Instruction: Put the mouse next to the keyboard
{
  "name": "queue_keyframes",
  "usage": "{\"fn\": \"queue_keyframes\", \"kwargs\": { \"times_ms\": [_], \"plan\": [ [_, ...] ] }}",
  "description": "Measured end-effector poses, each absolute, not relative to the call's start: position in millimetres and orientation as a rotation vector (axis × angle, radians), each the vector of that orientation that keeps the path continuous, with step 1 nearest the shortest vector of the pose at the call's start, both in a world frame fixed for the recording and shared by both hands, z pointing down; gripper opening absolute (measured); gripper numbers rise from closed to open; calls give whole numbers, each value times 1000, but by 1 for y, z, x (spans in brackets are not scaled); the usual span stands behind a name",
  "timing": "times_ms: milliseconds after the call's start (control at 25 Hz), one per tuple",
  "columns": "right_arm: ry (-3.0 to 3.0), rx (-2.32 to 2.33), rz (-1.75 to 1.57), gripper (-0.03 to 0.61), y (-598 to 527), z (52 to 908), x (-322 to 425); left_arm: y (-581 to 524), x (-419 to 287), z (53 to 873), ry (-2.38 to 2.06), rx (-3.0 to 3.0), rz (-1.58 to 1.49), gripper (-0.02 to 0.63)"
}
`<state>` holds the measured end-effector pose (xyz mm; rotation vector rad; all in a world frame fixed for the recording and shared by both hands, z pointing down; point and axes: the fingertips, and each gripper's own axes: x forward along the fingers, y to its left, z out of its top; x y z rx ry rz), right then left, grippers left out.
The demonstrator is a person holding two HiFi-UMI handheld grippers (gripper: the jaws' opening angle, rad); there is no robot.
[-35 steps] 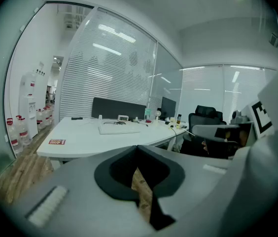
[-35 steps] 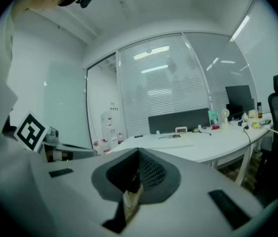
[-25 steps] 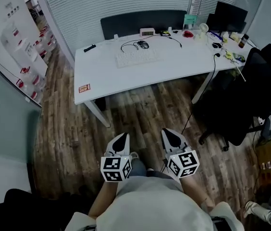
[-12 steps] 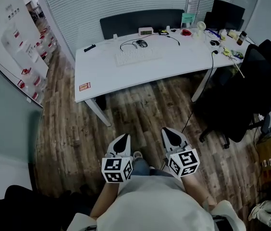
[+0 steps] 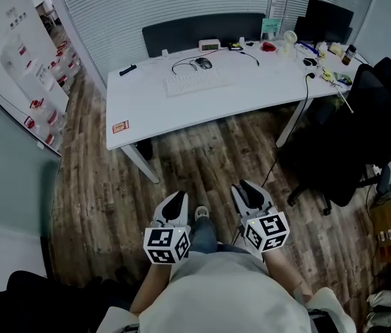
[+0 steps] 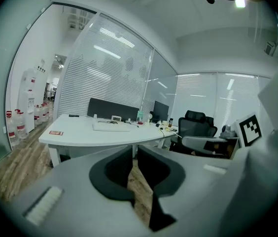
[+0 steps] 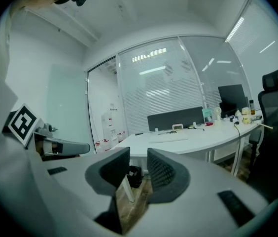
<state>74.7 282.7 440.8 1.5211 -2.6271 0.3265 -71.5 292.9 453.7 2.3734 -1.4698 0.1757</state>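
The white desk stands on a wooden floor. The person stands in front of the desk, well apart from it, and holds both grippers low and close to the body, pointing toward the desk.

The left gripper is clenched: in the left gripper view its two dark pads meet, and nothing is between them. The jaws of the right gripper are opening; in the right gripper view a clear gap stands between the pads, and only the floor and a leg of the desk show through it. Neither gripper holds or touches anything.

The mouse lies on the desk near its far edge, and its thin black cable curls to the left of it on the desk top. The keyboard, white, lies around the middle of the desk, a little nearer to the person than the mouse, and the two do not touch.

A small red and white card lies at the near left corner of the desk. A small black thing lies at the far left corner; it is perhaps a remote, but it is too small to tell. Many small items crowd the right end of the desk, and a black office chair stands just beside that end.
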Motion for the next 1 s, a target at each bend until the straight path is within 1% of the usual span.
{"fn": "queue_keyframes", "kwargs": {
  "times_ms": [40,80,120,200,320,520,600,1000],
  "plan": [
    [-2629,1512,327,122,280,442,74,290,-71,453,-1465,2376,173,24],
    [-2629,1500,326,139,277,442,74,286,-69,453,-1458,2379,169,57],
    [-2631,1489,322,159,273,443,73,282,-68,452,-1452,2382,166,105],
    [-2639,1463,314,186,266,444,71,272,-67,452,-1450,2384,161,122],
    [-2657,1420,319,237,251,447,65,254,-67,455,-1442,2381,153,171],
    [-2660,1401,363,253,207,452,67,208,-61,460,-1421,2385,159,237],
    [-2658,1399,364,259,185,453,67,187,-62,461,-1422,2381,149,245],
    [-2651,1445,341,267,72,436,65,77,-68,449,-1425,2387,122,245]
  ]
}}
